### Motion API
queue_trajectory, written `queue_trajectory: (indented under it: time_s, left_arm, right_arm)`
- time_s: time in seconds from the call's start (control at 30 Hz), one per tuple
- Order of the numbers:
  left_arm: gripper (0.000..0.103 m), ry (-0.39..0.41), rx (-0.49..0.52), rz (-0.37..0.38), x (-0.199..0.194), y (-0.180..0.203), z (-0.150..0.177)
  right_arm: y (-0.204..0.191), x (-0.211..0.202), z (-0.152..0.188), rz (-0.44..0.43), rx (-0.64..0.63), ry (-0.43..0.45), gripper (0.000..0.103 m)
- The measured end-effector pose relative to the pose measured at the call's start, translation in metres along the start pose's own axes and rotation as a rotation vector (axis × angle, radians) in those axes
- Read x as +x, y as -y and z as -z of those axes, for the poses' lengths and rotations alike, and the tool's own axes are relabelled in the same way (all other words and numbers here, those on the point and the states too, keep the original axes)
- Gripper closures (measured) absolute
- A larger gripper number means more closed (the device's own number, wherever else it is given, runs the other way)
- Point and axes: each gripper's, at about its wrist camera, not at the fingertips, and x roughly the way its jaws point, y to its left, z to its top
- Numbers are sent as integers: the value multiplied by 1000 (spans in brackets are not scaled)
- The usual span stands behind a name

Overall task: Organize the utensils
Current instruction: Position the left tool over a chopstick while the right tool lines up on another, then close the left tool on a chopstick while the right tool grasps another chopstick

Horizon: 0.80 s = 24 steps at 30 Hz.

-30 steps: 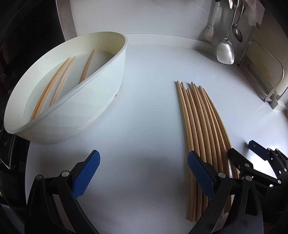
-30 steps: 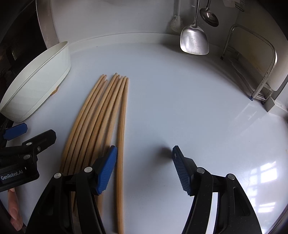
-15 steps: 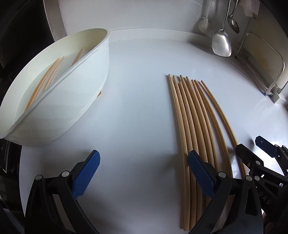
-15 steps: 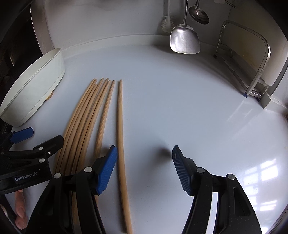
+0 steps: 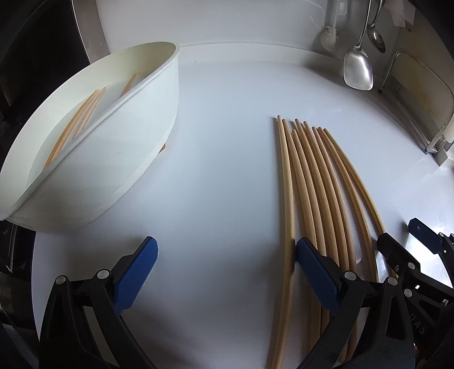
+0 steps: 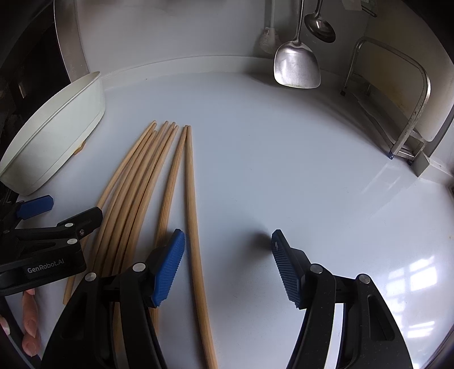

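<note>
Several long wooden chopsticks [image 5: 317, 181] lie side by side on the white table, also in the right wrist view [image 6: 147, 181]. A white divided tray [image 5: 119, 147] at the left holds three chopsticks [image 5: 76, 125]. My left gripper [image 5: 224, 272] is open, low over the table; the leftmost chopstick [image 5: 286, 198] runs just inside its right fingertip. My right gripper [image 6: 227, 264] is open; the rightmost chopstick [image 6: 193, 215] lies between its fingers, close to the left one. Each gripper shows at the edge of the other's view.
A metal spatula [image 6: 296, 65], a ladle [image 6: 319, 27] and a brush [image 6: 268, 39] hang at the back wall. A metal rack [image 6: 408, 113] stands at the right. The white tray [image 6: 56, 136] sits at the left table edge.
Both grippers have shifted over the chopstick row. The rightmost chopstick was pushed apart from the bundle and now lies inside the right gripper's fingers; the leftmost has separated toward the left gripper.
</note>
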Motion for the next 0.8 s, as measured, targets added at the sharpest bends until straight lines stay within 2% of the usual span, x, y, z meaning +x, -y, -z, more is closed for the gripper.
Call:
queue_trajectory:
  time_s: [0.17, 0.27, 0.33, 0.4, 0.43, 0.47, 0.53, 0.57, 0.6, 0.8]
  left_arm:
    - [7, 2, -12, 18, 2, -1, -2]
    - [21, 25, 4, 26, -1, 2, -1]
    - [36, 34, 17, 35, -4, 5, -1]
    - [46, 36, 32, 46, -7, 8, 0]
    - [55, 38, 38, 50, -9, 11, 1]
    - [61, 39, 42, 56, -10, 12, 2]
    - [77, 38, 45, 61, -13, 14, 3]
    - [82, 37, 44, 63, -14, 13, 4]
    - [95, 34, 43, 66, -14, 13, 4]
    - [96, -8, 17, 82, -19, 11, 5]
  right_arm:
    - [-4, -1, 1, -20, -32, 5, 42]
    - [-7, -3, 2, -38, -54, 3, 51]
    - [-10, -5, 3, -47, -76, 3, 64]
    - [-13, -6, 4, -55, -93, 2, 74]
    - [-15, -6, 4, -56, -98, 2, 79]
    - [-15, -7, 4, -56, -100, 2, 81]
    - [-14, -7, 5, -56, -98, 3, 94]
    - [-13, -7, 5, -53, -97, 2, 96]
    - [-12, -7, 5, -57, -94, 1, 96]
    - [-4, -8, 2, -102, -57, -19, 97]
